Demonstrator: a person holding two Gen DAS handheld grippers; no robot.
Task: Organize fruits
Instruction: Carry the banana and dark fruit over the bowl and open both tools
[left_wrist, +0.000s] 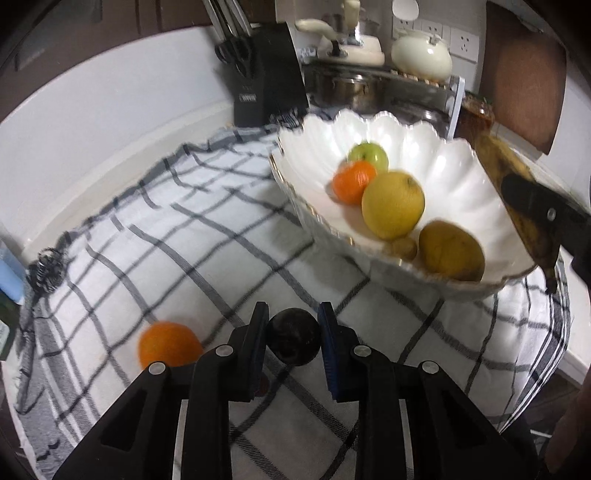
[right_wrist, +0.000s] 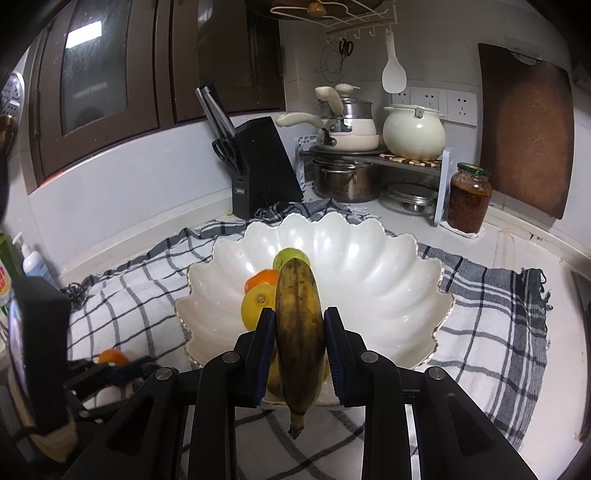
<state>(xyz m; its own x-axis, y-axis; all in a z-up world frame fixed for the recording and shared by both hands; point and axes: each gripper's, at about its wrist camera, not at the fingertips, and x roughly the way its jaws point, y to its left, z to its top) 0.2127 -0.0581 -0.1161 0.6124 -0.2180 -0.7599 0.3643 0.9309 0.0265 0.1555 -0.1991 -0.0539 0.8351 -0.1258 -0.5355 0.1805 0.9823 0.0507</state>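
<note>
White counter (right_wrist: 535, 258) covered by checked cloth (right_wrist: 498, 314); scalloped bowl (right_wrist: 369, 266) and orange (left_wrist: 168, 345) supported on cloth; jar (right_wrist: 468, 199), knife block (right_wrist: 264, 166), probably directly on counter.

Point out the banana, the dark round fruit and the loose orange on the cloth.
banana (right_wrist: 300, 332): right wrist view, mid-body.
dark round fruit (left_wrist: 293, 340): left wrist view, centre.
loose orange (left_wrist: 168, 343): left wrist view, top face.

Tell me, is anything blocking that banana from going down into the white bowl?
Nothing visible does. The right gripper holds the banana over the near rim of the white bowl. The fruits inside sit left of centre, so the bowl's right half is bare.
</note>
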